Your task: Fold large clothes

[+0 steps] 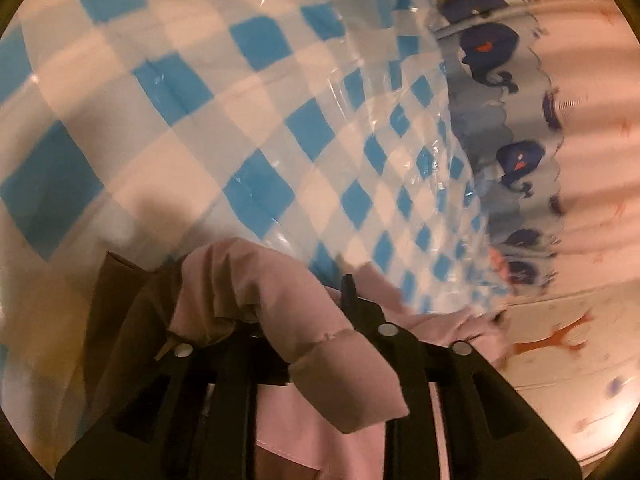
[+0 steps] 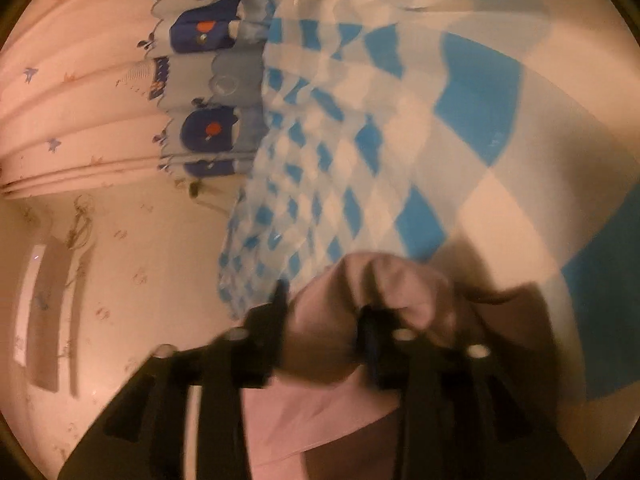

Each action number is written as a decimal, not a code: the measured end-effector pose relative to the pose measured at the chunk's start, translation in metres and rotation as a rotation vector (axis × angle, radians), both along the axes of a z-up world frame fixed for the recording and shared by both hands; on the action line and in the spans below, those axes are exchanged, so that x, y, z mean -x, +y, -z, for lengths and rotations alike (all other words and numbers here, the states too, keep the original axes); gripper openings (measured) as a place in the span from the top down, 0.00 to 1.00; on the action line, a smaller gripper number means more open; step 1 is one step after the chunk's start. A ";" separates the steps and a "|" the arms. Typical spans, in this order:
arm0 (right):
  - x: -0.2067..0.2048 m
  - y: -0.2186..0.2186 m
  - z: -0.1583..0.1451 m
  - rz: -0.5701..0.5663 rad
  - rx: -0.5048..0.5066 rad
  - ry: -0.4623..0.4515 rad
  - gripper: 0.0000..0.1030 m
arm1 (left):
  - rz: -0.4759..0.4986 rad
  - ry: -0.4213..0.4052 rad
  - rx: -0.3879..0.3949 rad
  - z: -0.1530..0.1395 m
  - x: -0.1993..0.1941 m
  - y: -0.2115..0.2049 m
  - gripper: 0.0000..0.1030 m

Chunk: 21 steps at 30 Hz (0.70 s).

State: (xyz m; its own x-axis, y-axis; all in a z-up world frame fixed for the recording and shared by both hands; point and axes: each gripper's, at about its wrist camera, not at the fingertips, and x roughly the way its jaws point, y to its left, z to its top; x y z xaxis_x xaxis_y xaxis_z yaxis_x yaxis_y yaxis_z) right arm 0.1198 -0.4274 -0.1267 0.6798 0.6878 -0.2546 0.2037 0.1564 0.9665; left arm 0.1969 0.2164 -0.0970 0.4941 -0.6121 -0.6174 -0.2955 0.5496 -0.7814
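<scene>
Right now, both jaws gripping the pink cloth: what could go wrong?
1. The left gripper holds a thick bunched wad of the pink garment, not a clean edge; it could slip or fold unevenly.
2. The right gripper also pinches a bunch, and its view is motion-blurred, so a fast move might tug fabric loose.
3. The checkered tablecloth looks glossy; the garment may slide.

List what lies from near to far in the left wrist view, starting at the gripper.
left gripper → pink garment bunched between its fingers → blue-and-white checked cloth → whale-print curtain at the far right.
</scene>
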 end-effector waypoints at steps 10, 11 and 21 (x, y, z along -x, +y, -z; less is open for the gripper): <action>0.045 0.036 -0.151 -0.013 0.400 -0.319 0.11 | -0.156 -0.364 0.038 -0.140 0.062 0.033 0.14; 0.044 0.062 -0.163 -0.057 0.465 -0.365 0.12 | -0.138 -0.452 0.017 -0.153 0.077 0.018 0.14; -0.069 0.241 -0.070 -0.434 1.123 -0.205 0.12 | 0.238 -0.348 -0.465 -0.047 0.015 -0.148 0.22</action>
State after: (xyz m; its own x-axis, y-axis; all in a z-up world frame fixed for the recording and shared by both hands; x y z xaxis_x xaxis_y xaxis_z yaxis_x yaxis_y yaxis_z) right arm 0.1892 -0.1861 -0.0563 0.5457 0.3342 -0.7685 -0.2135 0.9422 0.2581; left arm 0.1818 0.0684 -0.0498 0.5973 -0.4361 -0.6731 0.1057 0.8748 -0.4729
